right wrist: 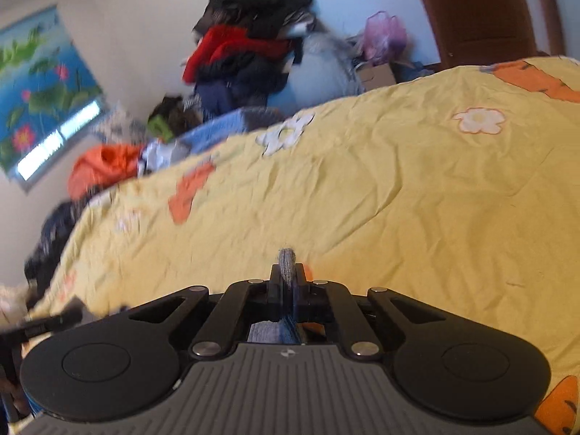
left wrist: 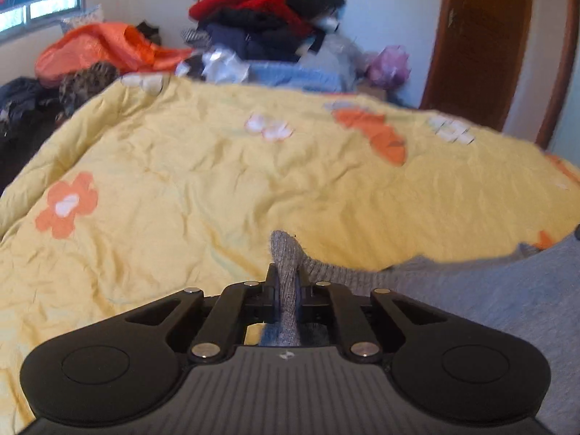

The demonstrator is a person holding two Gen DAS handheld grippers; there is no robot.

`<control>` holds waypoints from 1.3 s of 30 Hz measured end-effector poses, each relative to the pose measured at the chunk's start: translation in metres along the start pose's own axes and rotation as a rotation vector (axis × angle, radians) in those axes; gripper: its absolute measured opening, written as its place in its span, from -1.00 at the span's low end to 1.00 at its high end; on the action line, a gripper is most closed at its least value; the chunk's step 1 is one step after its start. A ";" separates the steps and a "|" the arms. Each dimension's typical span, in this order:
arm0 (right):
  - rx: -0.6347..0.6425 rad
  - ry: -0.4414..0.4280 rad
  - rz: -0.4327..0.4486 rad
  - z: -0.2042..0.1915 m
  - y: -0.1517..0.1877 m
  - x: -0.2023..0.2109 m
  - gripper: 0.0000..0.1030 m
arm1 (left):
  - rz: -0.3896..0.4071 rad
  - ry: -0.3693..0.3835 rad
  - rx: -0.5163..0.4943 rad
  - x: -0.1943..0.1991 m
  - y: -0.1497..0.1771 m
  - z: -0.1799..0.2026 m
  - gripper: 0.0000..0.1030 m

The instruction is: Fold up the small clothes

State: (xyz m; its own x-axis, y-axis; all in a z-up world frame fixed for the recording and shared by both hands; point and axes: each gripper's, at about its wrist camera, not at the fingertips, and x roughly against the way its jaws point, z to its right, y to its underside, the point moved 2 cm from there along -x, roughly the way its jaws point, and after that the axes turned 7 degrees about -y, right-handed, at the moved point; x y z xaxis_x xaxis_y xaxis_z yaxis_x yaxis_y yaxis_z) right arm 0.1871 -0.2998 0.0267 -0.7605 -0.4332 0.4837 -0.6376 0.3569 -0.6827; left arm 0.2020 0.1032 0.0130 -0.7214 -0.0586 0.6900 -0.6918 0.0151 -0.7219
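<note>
While the grey garment point(left wrist: 489, 290) lies on the yellow bed cover point(left wrist: 217, 181), the left gripper point(left wrist: 286, 275) has its jaws clamped on a ribbed grey edge, and the right gripper point(right wrist: 287, 272) likewise pinches grey fabric.
</note>
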 end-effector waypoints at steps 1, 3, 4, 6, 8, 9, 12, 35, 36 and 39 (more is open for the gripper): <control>-0.014 0.015 -0.018 0.006 0.002 -0.006 -0.84 | -0.028 -0.034 -0.007 -0.011 0.004 0.000 -0.86; -0.001 0.062 -0.065 0.013 0.014 -0.021 -0.84 | 0.012 -0.065 -0.036 -0.012 0.013 0.003 -0.85; -0.001 0.073 -0.074 0.015 0.020 -0.026 -0.85 | 0.018 -0.085 -0.045 -0.009 0.014 0.005 -0.81; -0.014 0.066 -0.037 0.014 0.027 -0.023 -0.81 | 0.030 -0.125 -0.091 0.001 0.014 0.012 -0.73; -0.030 0.074 -0.024 0.009 0.026 -0.015 -0.65 | 0.075 -0.171 -0.113 0.025 0.013 0.017 -0.69; -0.009 0.092 0.002 0.002 0.025 -0.006 -0.65 | 0.118 -0.168 -0.104 0.043 0.012 0.018 -0.65; 0.089 0.054 0.084 -0.034 0.025 0.022 -0.43 | 0.233 -0.027 -0.057 0.080 0.011 0.034 0.53; 0.399 0.202 0.023 -0.093 0.082 -0.015 0.45 | 0.054 0.058 -0.104 0.012 0.040 0.067 1.00; 0.410 0.167 0.032 -0.101 0.088 -0.006 0.66 | 0.055 0.055 -0.104 0.012 0.040 0.068 1.00; 0.462 0.162 -0.022 -0.109 0.108 -0.004 0.75 | 0.055 0.055 -0.102 0.012 0.040 0.067 1.00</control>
State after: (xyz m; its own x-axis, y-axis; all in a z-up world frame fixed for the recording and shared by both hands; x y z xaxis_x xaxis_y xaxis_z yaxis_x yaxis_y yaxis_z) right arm 0.1079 -0.1691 0.0107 -0.7800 -0.2887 0.5552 -0.5606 -0.0719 -0.8250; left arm 0.1676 0.0358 -0.0109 -0.7567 -0.0004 0.6537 -0.6492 0.1182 -0.7514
